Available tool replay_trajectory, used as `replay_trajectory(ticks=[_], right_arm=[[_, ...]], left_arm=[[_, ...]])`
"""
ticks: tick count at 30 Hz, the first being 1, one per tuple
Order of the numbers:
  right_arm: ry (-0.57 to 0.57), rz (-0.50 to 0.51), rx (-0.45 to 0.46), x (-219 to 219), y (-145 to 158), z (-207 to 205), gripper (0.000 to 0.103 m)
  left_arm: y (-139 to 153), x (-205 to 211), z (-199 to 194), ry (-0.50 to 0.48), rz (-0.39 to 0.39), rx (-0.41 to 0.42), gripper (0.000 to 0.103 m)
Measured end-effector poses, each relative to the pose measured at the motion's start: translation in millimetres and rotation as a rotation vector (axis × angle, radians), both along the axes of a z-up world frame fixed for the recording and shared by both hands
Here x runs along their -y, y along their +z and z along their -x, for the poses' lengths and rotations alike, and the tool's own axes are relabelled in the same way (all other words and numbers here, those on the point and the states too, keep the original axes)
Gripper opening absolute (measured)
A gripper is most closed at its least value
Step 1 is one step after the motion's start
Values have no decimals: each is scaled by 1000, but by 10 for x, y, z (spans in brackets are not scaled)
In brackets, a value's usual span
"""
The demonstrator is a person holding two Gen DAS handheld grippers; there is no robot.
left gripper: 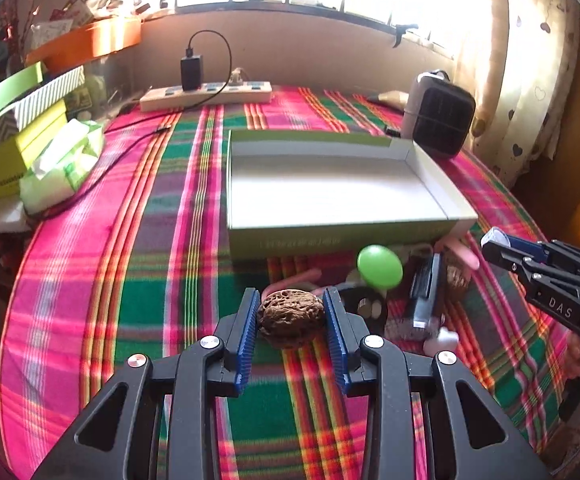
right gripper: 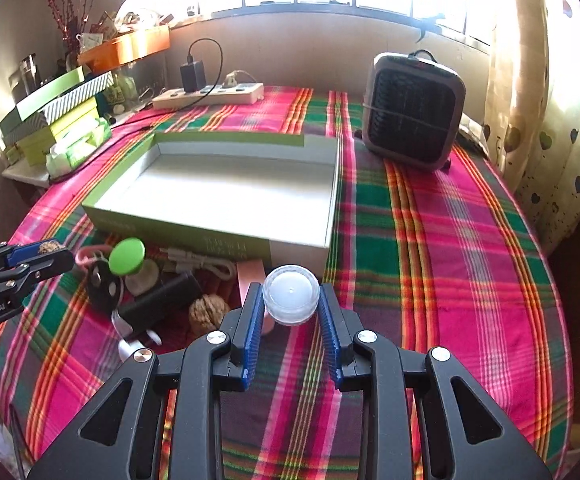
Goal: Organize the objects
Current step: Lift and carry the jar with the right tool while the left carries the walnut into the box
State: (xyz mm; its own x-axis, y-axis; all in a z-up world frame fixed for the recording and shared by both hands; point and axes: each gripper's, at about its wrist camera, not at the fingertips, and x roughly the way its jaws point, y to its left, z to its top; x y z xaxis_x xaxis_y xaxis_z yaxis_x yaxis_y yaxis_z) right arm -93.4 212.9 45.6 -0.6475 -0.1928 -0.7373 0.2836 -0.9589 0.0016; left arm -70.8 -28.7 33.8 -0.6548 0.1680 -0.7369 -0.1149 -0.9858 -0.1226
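Note:
My left gripper (left gripper: 292, 312) is shut on a brown walnut (left gripper: 291, 317), held above the plaid cloth. The same gripper (right gripper: 44, 254) shows at the left edge of the right wrist view with the walnut (right gripper: 50, 247) between its pads. My right gripper (right gripper: 290, 300) is shut on a small round white plastic jar (right gripper: 290, 294); in the left wrist view this gripper (left gripper: 498, 242) enters from the right with the jar (left gripper: 496, 237). A shallow open green box (left gripper: 342, 236) (right gripper: 178, 228) with a white inside stands behind both grippers. Nothing lies in it.
A pile lies before the box: green round lid (right gripper: 127, 256), second walnut (right gripper: 209, 313), black power bank (right gripper: 162, 304), black round case (right gripper: 104, 286), pink strap, white cable. A grey fan heater (right gripper: 410, 112) stands back right, a power strip (right gripper: 210, 95) at the back, stacked boxes (left gripper: 18, 120) left.

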Motion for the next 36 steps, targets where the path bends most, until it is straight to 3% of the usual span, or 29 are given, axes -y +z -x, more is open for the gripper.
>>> replay_trajectory(ticks=[15, 36], right_arm=[[21, 14, -3, 274, 186, 546, 29], [-14, -25, 95, 448, -129, 1354, 29]], left_arm=[[196, -45, 666, -45, -28, -27, 30], [-112, -150, 1577, -58, 17, 72, 30]])
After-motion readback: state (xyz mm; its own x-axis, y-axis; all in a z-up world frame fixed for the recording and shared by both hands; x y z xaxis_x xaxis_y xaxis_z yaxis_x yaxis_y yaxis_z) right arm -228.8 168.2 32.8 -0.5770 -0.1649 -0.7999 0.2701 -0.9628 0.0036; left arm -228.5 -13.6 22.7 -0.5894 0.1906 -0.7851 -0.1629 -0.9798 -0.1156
